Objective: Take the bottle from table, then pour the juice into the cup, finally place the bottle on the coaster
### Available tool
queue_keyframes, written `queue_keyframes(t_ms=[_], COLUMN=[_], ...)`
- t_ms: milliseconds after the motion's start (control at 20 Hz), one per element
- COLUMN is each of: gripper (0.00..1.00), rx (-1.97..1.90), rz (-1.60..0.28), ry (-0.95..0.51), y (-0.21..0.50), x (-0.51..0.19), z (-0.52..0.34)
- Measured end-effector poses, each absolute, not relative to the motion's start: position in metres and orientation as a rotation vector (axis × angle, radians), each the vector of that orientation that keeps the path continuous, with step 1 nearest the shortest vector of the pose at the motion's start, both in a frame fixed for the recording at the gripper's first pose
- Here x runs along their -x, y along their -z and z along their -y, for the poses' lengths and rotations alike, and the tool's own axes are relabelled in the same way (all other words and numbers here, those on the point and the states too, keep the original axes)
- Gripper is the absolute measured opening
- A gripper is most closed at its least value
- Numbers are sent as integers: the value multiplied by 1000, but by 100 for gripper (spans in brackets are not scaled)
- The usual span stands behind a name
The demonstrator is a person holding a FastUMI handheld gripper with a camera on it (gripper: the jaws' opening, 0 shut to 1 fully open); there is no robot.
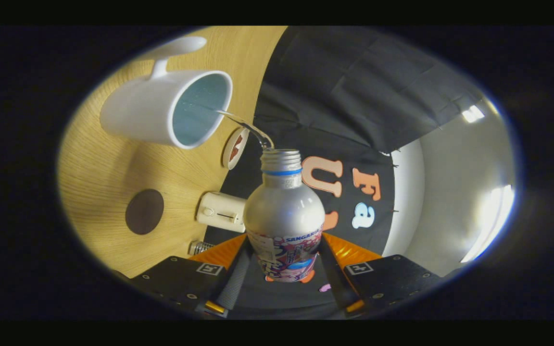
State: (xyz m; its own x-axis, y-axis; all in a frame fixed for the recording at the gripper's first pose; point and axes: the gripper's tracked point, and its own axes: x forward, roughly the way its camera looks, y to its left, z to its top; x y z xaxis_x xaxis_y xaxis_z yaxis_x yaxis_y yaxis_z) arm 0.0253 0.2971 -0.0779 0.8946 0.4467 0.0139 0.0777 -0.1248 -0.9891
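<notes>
Gripper view: the jaws are closed on the lower body of the bottle (284, 230), one finger pressed to each side of its printed label, the gripper (284, 269) rolled over so that the bottle's open, uncapped neck points toward the cup (169, 108). A thin clear stream (243, 126) leaves the bottle's mouth and arcs into the white cup, landing inside its rim on the side nearest the bottle. The cup stands on the wooden worktop (99, 178), handle turned away from the bottle. A round printed coaster (235, 148) lies on the worktop just beside the cup, between it and the bottle's mouth; a dark round disc (144, 211) and a small cream-coloured device (221, 211) sit farther from the cup.

The pour is under way, and the stream enters close to the near rim, so holding the tilt steady and the mouth no farther from the cup looks wise; more tilt should come slowly. A slackened squeeze could let the smooth bottle slip. The coaster placement is not yet done.
</notes>
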Motion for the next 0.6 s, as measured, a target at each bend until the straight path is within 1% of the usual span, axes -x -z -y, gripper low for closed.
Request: queue_keyframes(t_ms=[600], gripper=[77], rx=[1726], rz=[455], ry=[-336], y=[74], x=[-29], z=[-300])
